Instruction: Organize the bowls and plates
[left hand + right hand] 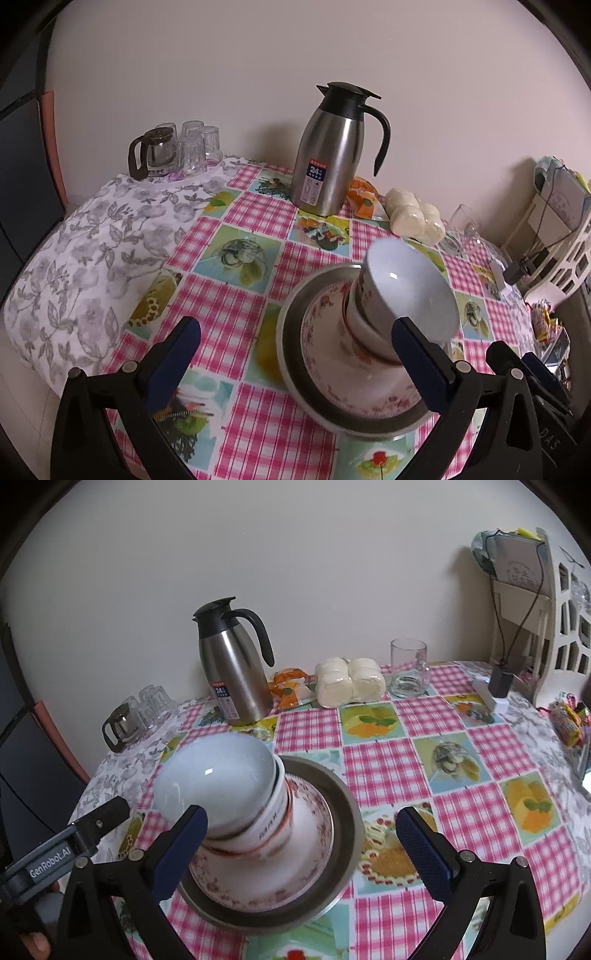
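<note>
Stacked bowls (402,291) sit on a floral plate (332,369) inside a metal dish (291,332); the left gripper (295,354) and right gripper (301,840) gape empty, seemingly clear of them.

Bowls (221,797) stacked on plate (314,834), jug (236,672) behind.

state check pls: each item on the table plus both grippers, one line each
left gripper: open, holding nothing
right gripper: open, holding nothing
bowls: nested stack, on the floral plate
floral plate: lying in the metal dish
metal dish: flat on the tablecloth
thermos jug: upright, lid shut
glass mug: upright, empty
small glasses: grouped beside the glass teapot
</note>
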The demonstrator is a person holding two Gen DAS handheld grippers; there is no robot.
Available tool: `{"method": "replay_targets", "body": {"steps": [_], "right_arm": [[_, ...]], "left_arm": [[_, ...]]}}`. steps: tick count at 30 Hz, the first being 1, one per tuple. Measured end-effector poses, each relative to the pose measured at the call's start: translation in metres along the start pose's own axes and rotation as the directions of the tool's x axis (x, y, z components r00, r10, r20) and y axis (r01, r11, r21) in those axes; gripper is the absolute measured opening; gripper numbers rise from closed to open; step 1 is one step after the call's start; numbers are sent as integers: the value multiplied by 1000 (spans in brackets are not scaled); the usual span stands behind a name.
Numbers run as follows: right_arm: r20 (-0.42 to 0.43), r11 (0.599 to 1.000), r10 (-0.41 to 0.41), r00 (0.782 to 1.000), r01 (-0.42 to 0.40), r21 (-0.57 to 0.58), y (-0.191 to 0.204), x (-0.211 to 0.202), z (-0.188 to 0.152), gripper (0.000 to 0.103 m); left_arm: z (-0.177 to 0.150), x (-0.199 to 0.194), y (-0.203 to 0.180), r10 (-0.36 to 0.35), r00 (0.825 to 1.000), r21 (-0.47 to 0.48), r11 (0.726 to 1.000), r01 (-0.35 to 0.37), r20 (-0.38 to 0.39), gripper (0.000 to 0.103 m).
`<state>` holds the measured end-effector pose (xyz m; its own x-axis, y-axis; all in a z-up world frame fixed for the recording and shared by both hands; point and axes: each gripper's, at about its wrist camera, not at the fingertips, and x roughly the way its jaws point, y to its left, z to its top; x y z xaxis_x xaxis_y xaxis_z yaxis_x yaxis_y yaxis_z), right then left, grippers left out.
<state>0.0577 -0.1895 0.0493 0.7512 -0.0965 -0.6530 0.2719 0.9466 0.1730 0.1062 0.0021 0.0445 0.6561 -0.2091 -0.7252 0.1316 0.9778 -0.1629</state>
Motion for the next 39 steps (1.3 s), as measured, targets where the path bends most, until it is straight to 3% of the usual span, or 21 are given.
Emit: {"method": "replay_targets", "body": {"steps": [4,10,21,30,39], "right_arm": [[-19,1000,-20,1000,20,-5,-6,-8,-19,103],[-59,999,-38,998,38,0,-17,-12,-58,103],[-104,995,-92,990,95,24,-42,-18,-99,103],[-121,990,-136,983,138,9,-50,-20,-121,103],[-117,988,-157,981,156,-22,-50,-25,-131,103]], "left_arm": [[-19,-2,-2,0,1000,27,1000,0,-21,103],[-51,-5,-16,85,995,130,988,-79,-45,103],[-102,-9,-27,160,982,244,961,-133,-95,103],[-122,-4,-28,254,961,298,930,-214,-105,103],[-123,-4,-27,275,956,297,925,-236,-97,103]]}}
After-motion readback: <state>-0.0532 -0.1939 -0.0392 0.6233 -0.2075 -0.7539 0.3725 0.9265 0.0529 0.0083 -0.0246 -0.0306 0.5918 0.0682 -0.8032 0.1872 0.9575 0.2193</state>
